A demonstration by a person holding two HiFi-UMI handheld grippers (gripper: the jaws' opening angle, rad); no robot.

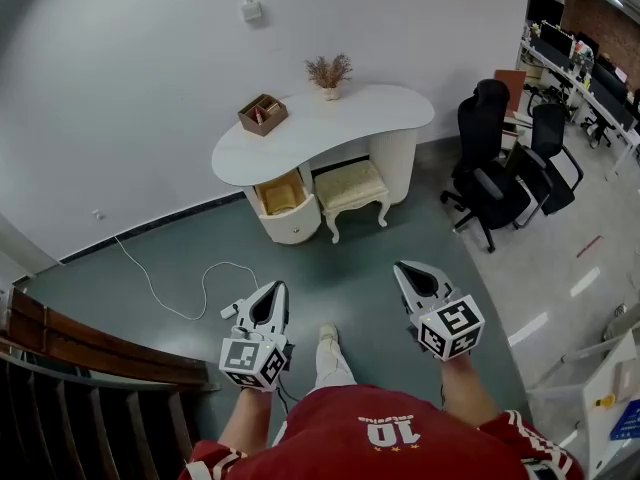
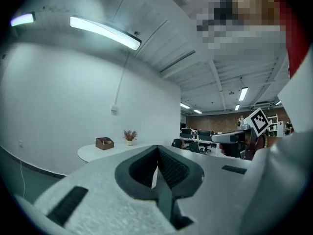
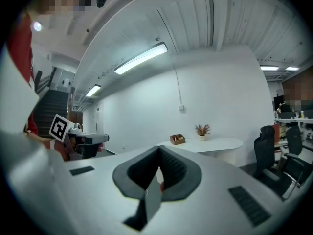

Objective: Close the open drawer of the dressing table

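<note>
The white dressing table (image 1: pixel 330 118) stands against the far wall. Its drawer (image 1: pixel 283 198) on the left pedestal is pulled out, showing a yellowish inside. Both grippers are held low in front of the person, well short of the table and pointing toward it. My left gripper (image 1: pixel 276 290) has its jaws together with nothing between them, and the table (image 2: pixel 95 153) shows far beyond the left gripper (image 2: pixel 157 148). My right gripper (image 1: pixel 403 268) is also shut and empty. Past the right gripper (image 3: pixel 159 150), the table (image 3: pixel 215 143) appears in the distance.
A cushioned stool (image 1: pixel 352 188) sits under the table beside the drawer. A brown box (image 1: pixel 262 114) and a vase of dried flowers (image 1: pixel 328 72) stand on top. Black office chairs (image 1: pixel 505 173) are at the right, a white cable (image 1: pixel 175 293) lies on the floor, and a dark stair railing (image 1: pixel 80 363) is at the lower left.
</note>
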